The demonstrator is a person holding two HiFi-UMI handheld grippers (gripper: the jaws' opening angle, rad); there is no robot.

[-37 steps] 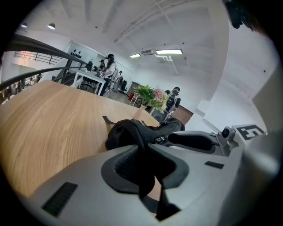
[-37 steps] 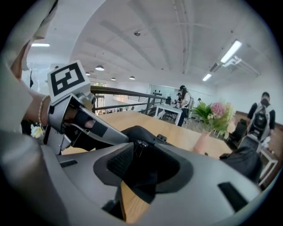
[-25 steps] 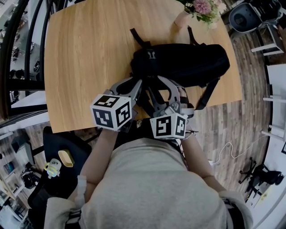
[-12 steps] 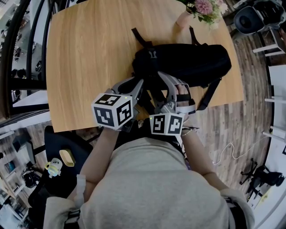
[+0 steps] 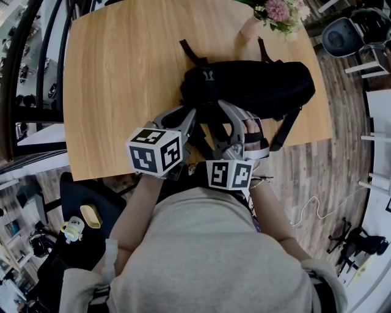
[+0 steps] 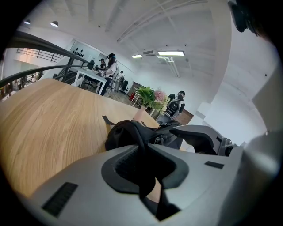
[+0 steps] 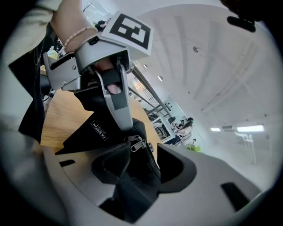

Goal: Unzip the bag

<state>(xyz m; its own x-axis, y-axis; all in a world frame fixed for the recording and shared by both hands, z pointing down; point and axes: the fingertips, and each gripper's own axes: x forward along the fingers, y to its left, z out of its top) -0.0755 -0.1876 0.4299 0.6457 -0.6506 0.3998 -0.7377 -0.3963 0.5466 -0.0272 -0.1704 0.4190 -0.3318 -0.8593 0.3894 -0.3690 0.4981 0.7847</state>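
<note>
A black backpack [image 5: 250,85] lies on the wooden table [image 5: 122,73], its near end toward me. My left gripper [image 5: 194,116] is shut on a black strap [image 6: 141,145] at that end. My right gripper [image 5: 235,119] stands just to its right, at the same end. In the right gripper view its jaws [image 7: 141,172] are wide apart with slack bag fabric lying between them. They have just closed a little after opening, and the pads do not pinch. Two metal zipper pulls [image 7: 137,143] sit just beyond its tips, below the left gripper's finger [image 7: 117,101].
A vase of pink flowers [image 5: 275,12] stands on the table behind the bag. The table's front edge runs just under both grippers. Office chairs [image 5: 339,36] stand on the floor at the right, and a dark chair [image 5: 85,195] sits at my lower left.
The right gripper has rolled, its marker cube turning more level, and its jaws stand wider than before. The left gripper and the bag have stayed still.
</note>
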